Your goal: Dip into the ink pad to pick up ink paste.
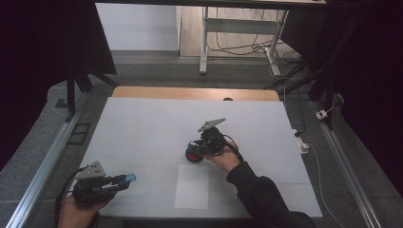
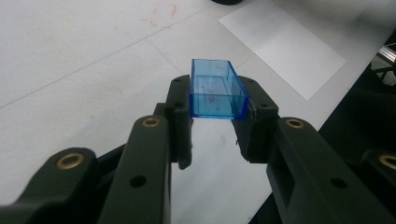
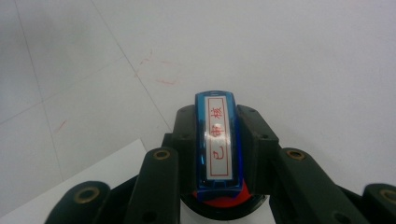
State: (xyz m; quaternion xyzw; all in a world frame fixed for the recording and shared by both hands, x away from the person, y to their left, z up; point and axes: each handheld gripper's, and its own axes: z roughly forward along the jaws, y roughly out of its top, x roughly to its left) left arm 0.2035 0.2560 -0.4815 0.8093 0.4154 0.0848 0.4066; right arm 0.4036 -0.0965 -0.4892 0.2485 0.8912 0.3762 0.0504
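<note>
Currently the left gripper (image 1: 124, 180) is clamping a clear blue cap (image 2: 216, 89) crosswise between its jaws, open side up, long axis running out past the tips. Right gripper (image 1: 194, 153) is pinching a blue stamp (image 3: 219, 142) by its flanks, labelled top along the jaw line, red base below the tips. White paper sheet (image 1: 191, 186) is lying between both grippers, nearer the right one. The right gripper view is showing red characters on the label; the high view isn't resolving them.
</note>
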